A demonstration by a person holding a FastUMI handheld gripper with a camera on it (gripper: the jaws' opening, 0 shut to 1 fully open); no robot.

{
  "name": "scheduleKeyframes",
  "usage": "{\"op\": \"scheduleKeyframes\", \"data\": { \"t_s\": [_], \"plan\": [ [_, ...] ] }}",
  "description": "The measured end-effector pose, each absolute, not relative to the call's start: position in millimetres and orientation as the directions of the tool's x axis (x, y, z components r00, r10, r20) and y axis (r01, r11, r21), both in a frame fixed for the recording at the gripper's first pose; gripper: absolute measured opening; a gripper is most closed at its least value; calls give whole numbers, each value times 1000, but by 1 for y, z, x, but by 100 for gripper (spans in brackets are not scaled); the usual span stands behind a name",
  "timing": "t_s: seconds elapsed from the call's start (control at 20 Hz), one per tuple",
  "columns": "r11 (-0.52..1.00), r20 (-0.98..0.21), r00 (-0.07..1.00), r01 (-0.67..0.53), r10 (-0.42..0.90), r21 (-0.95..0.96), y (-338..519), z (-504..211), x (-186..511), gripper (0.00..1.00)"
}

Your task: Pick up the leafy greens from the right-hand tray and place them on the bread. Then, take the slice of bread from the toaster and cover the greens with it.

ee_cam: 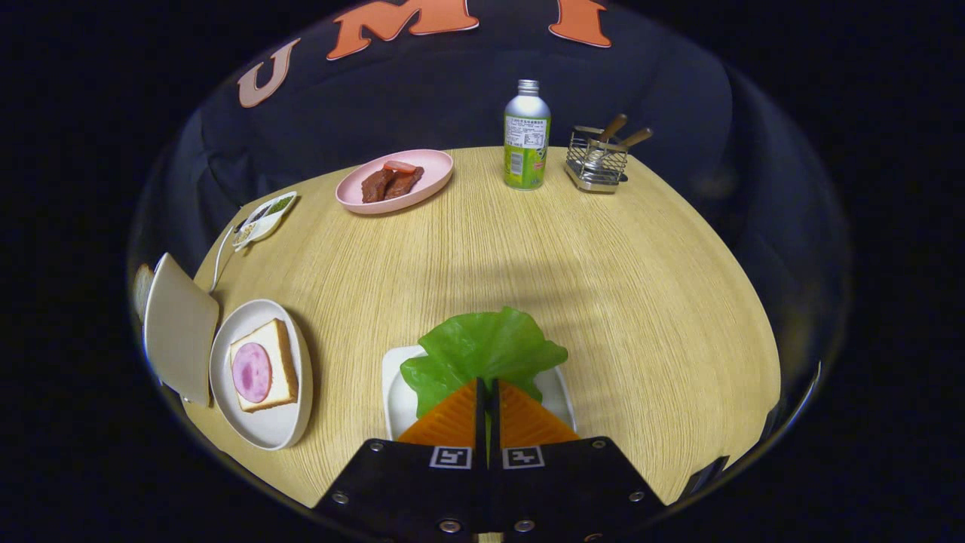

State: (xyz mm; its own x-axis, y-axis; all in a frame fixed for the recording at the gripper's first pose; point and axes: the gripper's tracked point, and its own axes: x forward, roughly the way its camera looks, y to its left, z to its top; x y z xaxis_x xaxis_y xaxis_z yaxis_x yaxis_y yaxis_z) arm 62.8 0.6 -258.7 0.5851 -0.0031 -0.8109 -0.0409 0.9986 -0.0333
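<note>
A green lettuce leaf (482,351) lies over a small white square tray (396,392) right ahead of my fingers. My gripper (488,386) has its two orange fingers (452,422) pressed together on the leaf's near edge, a thin strip of green showing between them. Off to the left, a round white plate (264,430) holds a slice of bread (280,362) topped with a pink round of ham (252,372). Left of that plate stands a beige toaster (179,328) with a slice of bread (142,290) poking out behind it.
At the back of the wooden table (603,286) sit a pink plate (433,170) with brown meat pieces, a green-and-silver bottle (526,136) and a wire holder with wooden-handled utensils (599,158). A small white dish (265,217) lies at the table's left edge.
</note>
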Motion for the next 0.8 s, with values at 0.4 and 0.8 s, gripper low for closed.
{"op": "scheduleKeyframes", "data": {
  "t_s": [0.4,0.8],
  "plan": [
    [995,-761,649,-76,-5,-71,16,-222,68,0],
    [984,-708,704,-156,48,-88,72,-171,66,0]
  ]
}}
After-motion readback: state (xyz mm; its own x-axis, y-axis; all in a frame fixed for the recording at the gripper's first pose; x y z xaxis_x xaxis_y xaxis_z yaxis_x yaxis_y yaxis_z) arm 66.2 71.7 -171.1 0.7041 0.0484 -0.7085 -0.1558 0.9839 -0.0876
